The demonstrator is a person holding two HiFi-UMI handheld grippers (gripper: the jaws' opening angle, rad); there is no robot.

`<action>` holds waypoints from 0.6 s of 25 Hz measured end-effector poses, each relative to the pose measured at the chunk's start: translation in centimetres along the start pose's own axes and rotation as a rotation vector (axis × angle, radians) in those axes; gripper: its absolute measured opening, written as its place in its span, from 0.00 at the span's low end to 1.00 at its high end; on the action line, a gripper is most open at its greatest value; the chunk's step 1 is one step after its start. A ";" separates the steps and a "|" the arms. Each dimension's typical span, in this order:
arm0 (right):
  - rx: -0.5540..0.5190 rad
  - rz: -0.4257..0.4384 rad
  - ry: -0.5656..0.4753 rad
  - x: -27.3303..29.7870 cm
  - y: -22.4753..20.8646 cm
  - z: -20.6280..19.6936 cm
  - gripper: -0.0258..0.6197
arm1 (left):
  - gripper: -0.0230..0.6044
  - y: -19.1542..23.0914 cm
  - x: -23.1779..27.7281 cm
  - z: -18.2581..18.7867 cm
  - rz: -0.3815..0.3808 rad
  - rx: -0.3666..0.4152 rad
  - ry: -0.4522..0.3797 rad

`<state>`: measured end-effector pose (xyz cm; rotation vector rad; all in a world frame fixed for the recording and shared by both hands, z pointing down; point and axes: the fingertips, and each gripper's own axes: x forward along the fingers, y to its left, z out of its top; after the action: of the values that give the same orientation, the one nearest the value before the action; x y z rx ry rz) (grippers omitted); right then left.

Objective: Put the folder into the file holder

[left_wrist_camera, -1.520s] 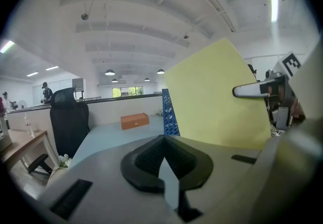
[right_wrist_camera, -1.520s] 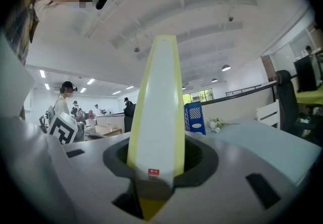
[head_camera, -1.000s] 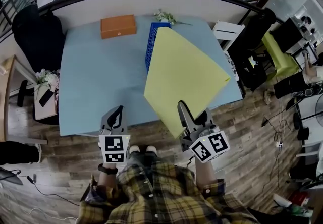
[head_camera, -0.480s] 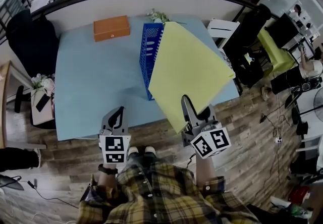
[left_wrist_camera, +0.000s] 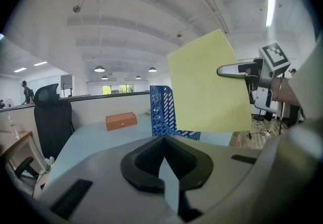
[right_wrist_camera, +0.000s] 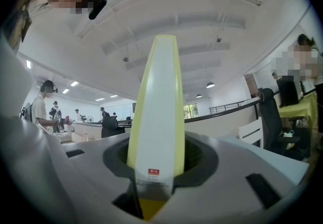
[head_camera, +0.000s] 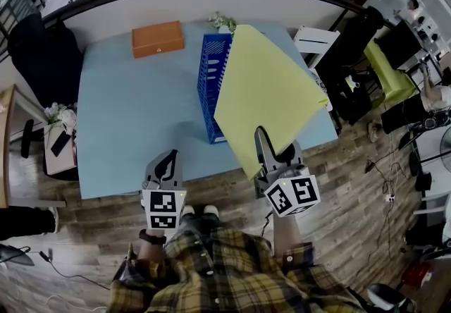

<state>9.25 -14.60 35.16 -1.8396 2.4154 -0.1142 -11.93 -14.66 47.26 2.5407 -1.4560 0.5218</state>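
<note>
While R gripper (head_camera: pixel 263 144) clamps folder (head_camera: pixel 271 89) corner — L gripper (head_camera: pixel 168 162) clenched (empty) — holder (head_camera: pixel 211 86) nearby.

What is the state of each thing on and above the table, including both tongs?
folder: held in the air near one corner, tilted, outside the file holder.
file holder: upright on the table.
orange box: closed.
left tongs: shut, empty.
right tongs: shut on the folder.

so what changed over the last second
The right gripper, clamped on the yellow folder, has carried it sideways, so it now covers much less of the blue file holder. Nothing was taken hold of or let go. The left gripper stays shut and empty near the table edge, and the orange box has not moved.
</note>
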 end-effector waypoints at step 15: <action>-0.051 -0.037 -0.030 5.2 0.1 -0.8 0.28 | 0.02 0.8 2.4 0.0 -0.007 -0.022 0.007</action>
<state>7.69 -19.55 35.70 -1.8941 2.3867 -0.0283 -11.46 -17.03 48.14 2.5237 -1.4422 0.5104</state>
